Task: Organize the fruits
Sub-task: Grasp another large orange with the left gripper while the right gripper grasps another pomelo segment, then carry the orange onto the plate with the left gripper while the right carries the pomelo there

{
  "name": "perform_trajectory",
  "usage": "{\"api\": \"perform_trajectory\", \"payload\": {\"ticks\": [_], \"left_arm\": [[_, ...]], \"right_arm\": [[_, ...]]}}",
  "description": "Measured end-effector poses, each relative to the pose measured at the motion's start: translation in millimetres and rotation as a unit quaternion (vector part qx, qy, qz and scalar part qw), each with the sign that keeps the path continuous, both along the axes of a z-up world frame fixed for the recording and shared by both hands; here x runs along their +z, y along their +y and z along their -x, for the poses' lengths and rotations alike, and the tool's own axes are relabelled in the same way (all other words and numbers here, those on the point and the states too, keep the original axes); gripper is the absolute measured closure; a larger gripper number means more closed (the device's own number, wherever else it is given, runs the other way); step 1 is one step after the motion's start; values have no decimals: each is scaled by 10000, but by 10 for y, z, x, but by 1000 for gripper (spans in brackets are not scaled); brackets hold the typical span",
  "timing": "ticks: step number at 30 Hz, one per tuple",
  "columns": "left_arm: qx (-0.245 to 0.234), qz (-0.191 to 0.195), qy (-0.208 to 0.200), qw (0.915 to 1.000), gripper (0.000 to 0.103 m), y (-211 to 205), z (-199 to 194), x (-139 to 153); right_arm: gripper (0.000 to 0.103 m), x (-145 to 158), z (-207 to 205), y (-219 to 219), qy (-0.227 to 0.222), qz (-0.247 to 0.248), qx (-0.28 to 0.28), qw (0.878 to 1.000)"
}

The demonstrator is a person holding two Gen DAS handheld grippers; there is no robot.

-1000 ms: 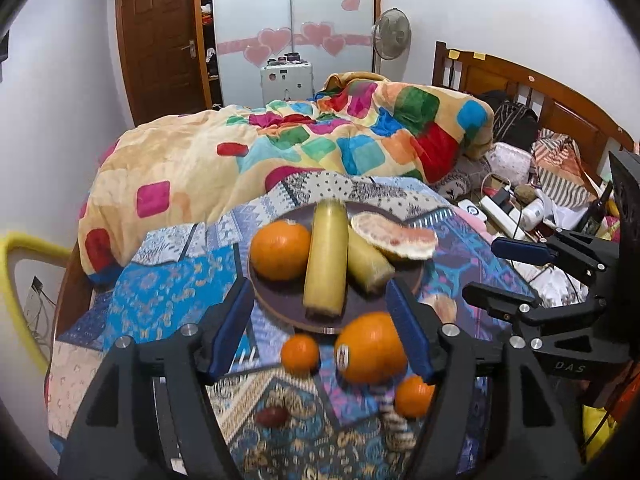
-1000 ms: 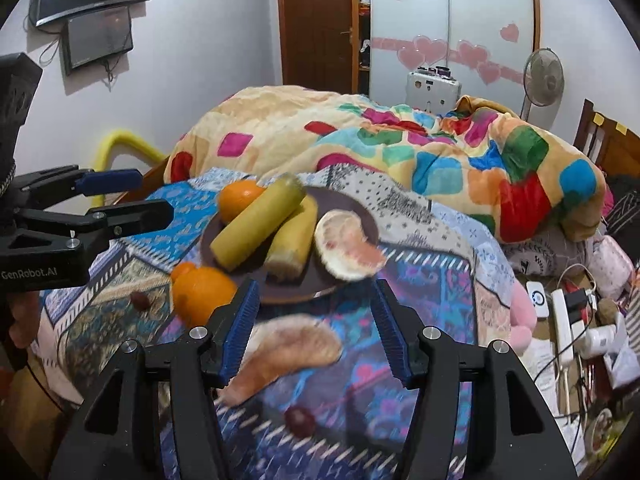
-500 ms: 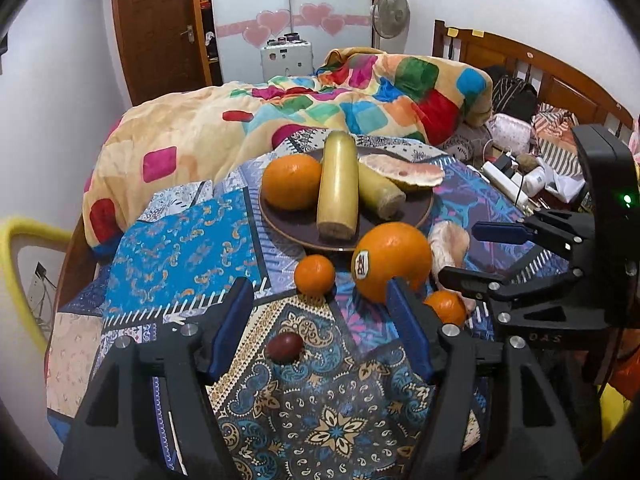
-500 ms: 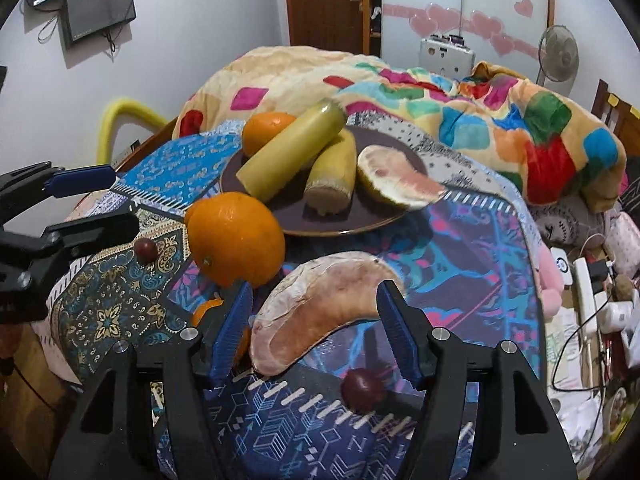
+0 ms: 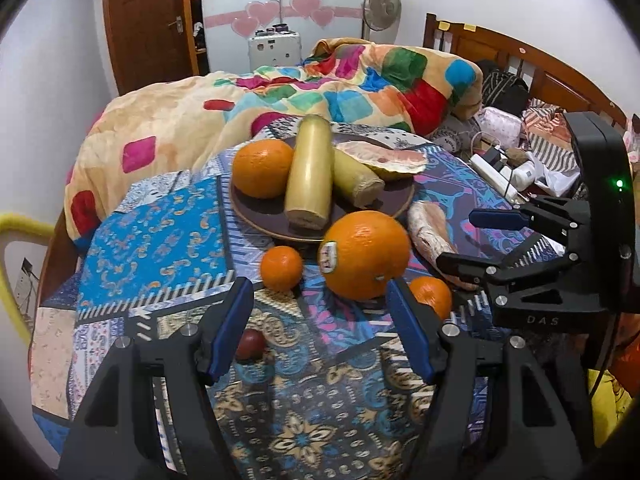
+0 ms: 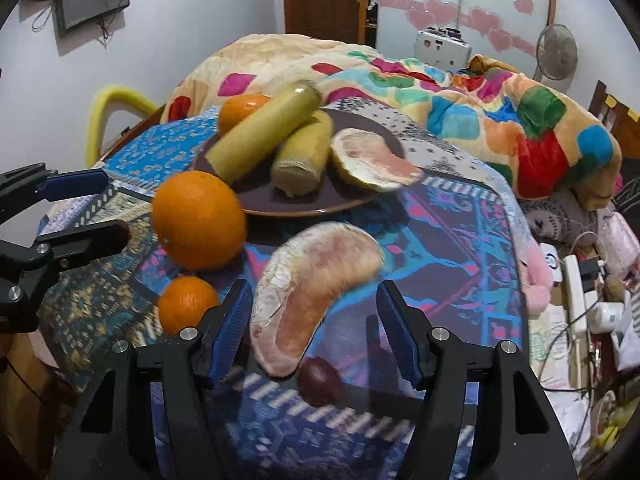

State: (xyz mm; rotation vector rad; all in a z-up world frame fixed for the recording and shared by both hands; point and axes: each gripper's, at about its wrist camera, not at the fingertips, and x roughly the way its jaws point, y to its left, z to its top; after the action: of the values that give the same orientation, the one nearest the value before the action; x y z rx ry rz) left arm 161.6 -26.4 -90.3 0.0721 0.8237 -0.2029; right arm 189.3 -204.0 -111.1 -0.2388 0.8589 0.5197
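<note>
A dark plate (image 5: 260, 216) (image 6: 352, 200) on the patterned table holds an orange (image 5: 262, 168), two yellow sugarcane pieces (image 5: 310, 172) and a pomelo wedge (image 5: 384, 158). In front of it lie a big stickered orange (image 5: 362, 254) (image 6: 199, 220), two small tangerines (image 5: 281, 268) (image 5: 431, 296), a second pomelo wedge (image 6: 312, 296) (image 5: 430, 232) and two dark red fruits (image 5: 250, 345) (image 6: 320, 381). My left gripper (image 5: 320, 304) is open and empty just before the big orange. My right gripper (image 6: 316, 308) is open, its jaws either side of the loose pomelo wedge's near end.
A bed with a colourful quilt (image 5: 320, 92) lies behind the table. A power strip and clutter (image 5: 504, 172) sit at the right. A yellow chair back (image 5: 12, 240) stands at the left. The table's near edge is below both grippers.
Both grippers have moved forward and down toward the loose fruit. The big orange and the pomelo wedge now sit much closer. Both stayed open.
</note>
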Motion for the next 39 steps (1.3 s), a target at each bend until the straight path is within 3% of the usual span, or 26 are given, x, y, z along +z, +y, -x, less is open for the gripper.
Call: {"api": "perform_trajectory", "payload": {"ticks": [13, 23, 29, 31, 39], "left_arm": [[-116, 10, 169, 9998, 35, -281, -208, -141], [-7, 85, 203, 9998, 34, -333, -393, -218], [-26, 310, 265, 9992, 34, -297, -458, -296], [-18, 338, 254, 9991, 35, -289, -463, -305], [20, 438, 308, 9986, 39, -224, -445, -274]], "right_arm": [[42, 26, -64, -311, 33, -173, -231, 9996], [42, -71, -219, -145, 99, -265, -7, 9996], [52, -139, -310, -129, 214, -352, 4, 9992], [62, -133, -318, -110, 259, -368, 80, 9990], [64, -107, -265, -130, 253, -482, 24, 9985]]}}
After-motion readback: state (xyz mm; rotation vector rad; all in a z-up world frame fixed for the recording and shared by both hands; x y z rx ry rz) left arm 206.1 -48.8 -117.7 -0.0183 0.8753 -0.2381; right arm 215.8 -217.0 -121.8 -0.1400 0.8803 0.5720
